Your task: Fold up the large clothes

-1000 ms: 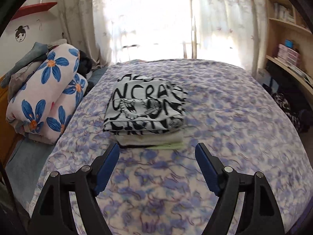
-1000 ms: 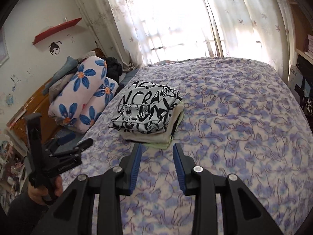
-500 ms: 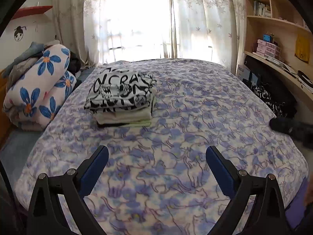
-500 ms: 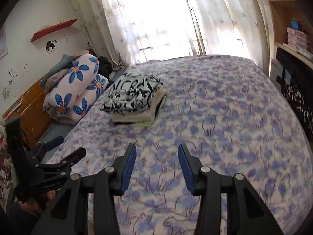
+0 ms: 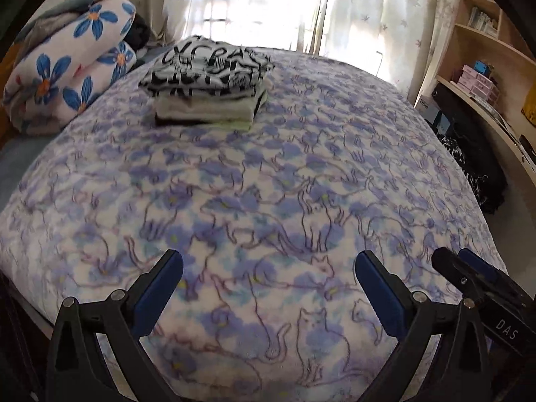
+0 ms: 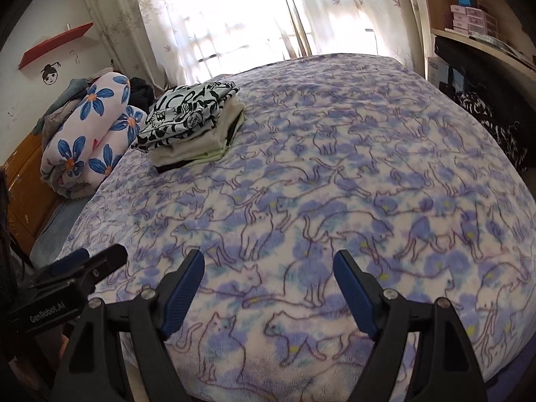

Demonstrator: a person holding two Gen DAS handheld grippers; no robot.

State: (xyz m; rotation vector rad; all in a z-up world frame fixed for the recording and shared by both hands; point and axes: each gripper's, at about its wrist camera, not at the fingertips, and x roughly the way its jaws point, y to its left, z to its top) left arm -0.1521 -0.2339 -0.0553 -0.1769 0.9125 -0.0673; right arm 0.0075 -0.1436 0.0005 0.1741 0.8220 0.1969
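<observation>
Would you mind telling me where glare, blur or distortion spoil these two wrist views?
Left wrist view: the window is blown out white; the blanket bulges with fisheye curvature and smears slightly near the bottom.
Right wrist view: the same window glare; the folded stack stays readable.

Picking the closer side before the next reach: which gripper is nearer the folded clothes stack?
Left, as far as I can tell. The left gripper faces the folded clothes stack almost straight on; the right gripper sits beside it, further right. Both are open and well short of it.

The left gripper [image 6: 83,268], seen from the right wrist, bears "GenRobot.AI" in white. The right gripper [image 5: 469,268], seen from the left wrist, reads "DAS". The lettering on the black-and-white printed shirt [image 6: 184,114] is not legible.
</observation>
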